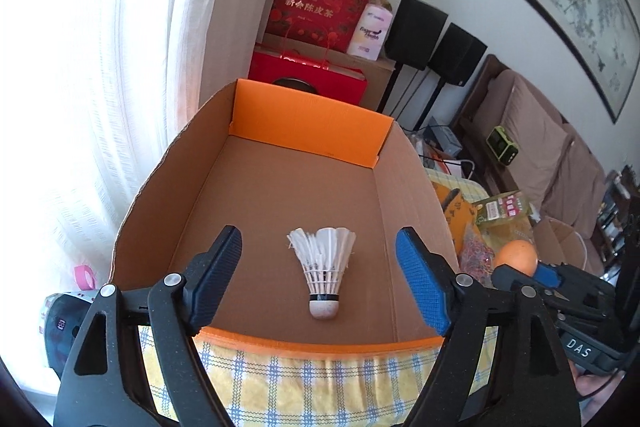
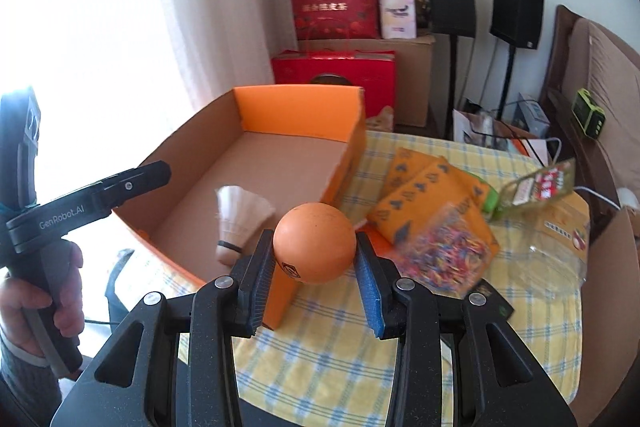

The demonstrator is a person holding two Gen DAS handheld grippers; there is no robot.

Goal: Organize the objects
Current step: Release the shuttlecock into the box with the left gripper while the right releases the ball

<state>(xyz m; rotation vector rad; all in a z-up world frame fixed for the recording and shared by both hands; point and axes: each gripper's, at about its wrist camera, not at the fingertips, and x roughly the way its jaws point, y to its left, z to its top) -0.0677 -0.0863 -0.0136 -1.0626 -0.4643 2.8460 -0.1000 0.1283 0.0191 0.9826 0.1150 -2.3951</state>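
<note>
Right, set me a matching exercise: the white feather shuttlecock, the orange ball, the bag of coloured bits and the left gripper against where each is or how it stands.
1 white feather shuttlecock
2 orange ball
3 clear bag of coloured bits
4 left gripper

A on the checked cloth
B open, empty
C in the cardboard box
D clamped in the right gripper

Pairs: 1-C, 2-D, 3-A, 4-B

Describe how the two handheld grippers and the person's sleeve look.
Left gripper and right gripper: black plastic linkage arms with silver pivot pins, and ribbed pads, one black, one blue. The left's handle reads "GenRobot.AI" in white; the right's body shows "DAS". The sleeve is grey ribbed knit.
</note>
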